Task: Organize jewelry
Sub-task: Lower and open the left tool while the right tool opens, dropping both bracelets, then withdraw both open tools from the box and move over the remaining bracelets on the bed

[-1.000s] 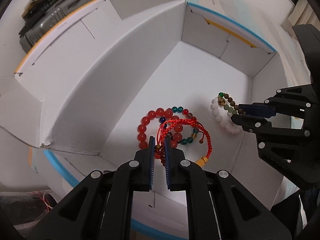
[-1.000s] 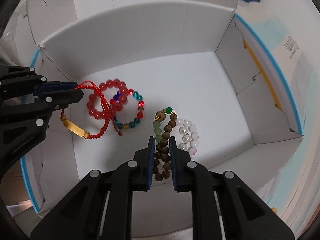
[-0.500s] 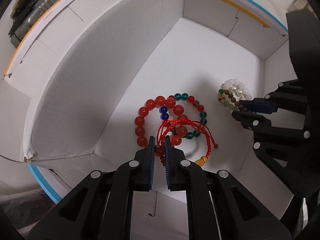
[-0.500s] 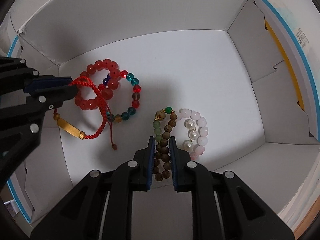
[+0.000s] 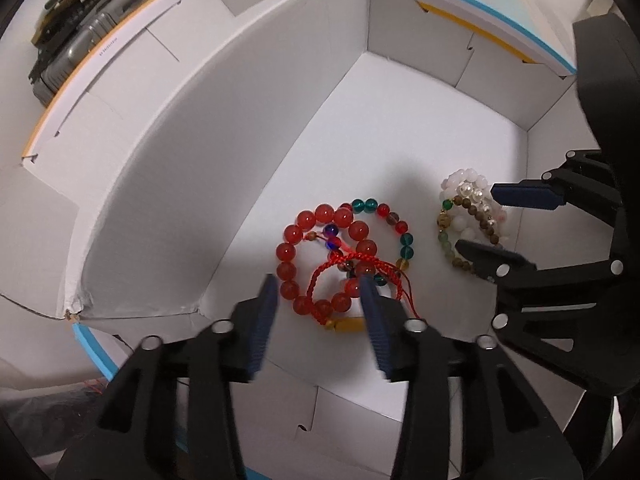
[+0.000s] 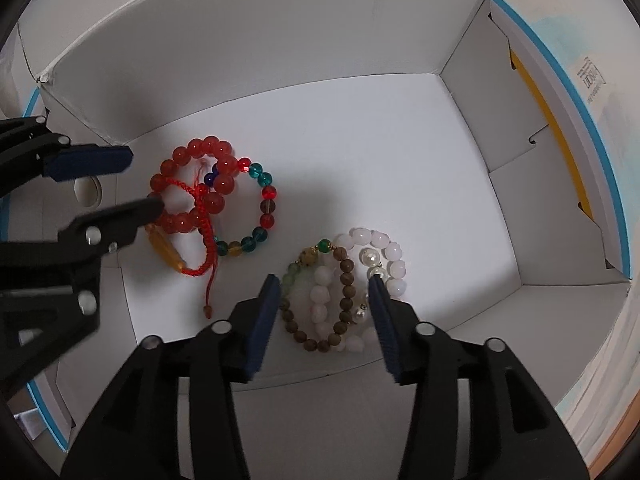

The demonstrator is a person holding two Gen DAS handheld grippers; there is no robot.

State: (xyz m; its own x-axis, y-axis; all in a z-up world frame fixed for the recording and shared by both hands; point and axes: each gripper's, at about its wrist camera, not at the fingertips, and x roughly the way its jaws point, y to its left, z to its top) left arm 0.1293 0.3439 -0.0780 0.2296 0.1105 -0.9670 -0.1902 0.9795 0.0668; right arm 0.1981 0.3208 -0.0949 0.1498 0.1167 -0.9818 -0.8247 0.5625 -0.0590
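Both tongs opening over bracelets in a white cardboard box (image 6: 280,60)
Left tongs (image 5: 320,312) release the red cord bracelet (image 5: 352,268); right tongs (image 6: 324,308) release the brown bead bracelet (image 6: 344,284).

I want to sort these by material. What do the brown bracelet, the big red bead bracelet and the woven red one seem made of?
Brown bracelet: likely wood, matte and grainy.
Big red bead bracelet: glass, resin or stone; glossy, slightly translucent, so uncertain.
Woven red bracelet: braided cord with a smooth amber-coloured bar, material unclear.

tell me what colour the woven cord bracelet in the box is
Red, with a gold bar: the woven cord bracelet shows best in the right wrist view.
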